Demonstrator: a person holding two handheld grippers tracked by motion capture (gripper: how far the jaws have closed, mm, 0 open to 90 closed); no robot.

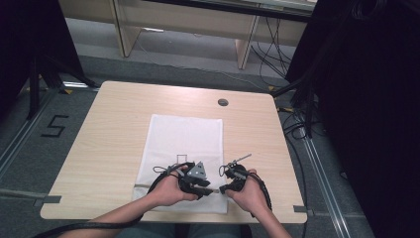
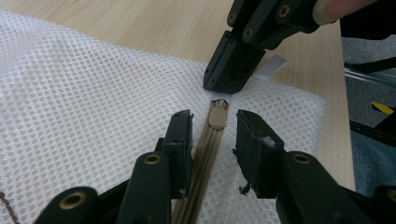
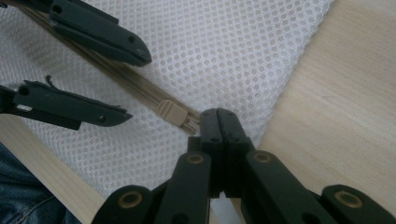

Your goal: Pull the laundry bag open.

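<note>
A white mesh bag (image 1: pixel 185 144) lies flat on the wooden table (image 1: pixel 109 139), its beige zipper (image 2: pixel 205 149) running along the near edge. The beige slider (image 2: pixel 217 114) sits close to the zipper's right end. My left gripper (image 2: pixel 212 123) is open, one jaw on either side of the zipper just behind the slider and neither touching it. My right gripper (image 3: pixel 219 123) is shut on the bag's corner at the end of the zipper, right beside the slider (image 3: pixel 170 112). A white tab (image 2: pixel 273 67) sticks out behind it. In the high view both grippers (image 1: pixel 205 187) (image 1: pixel 224 188) meet at the bag's near right corner.
A round cable hole (image 1: pixel 223 102) sits in the table's far side. The table's near edge runs just below the hands. Cables (image 1: pixel 277 54) and desk legs lie on the floor beyond, and a black curtain (image 1: pixel 366 99) hangs at the right.
</note>
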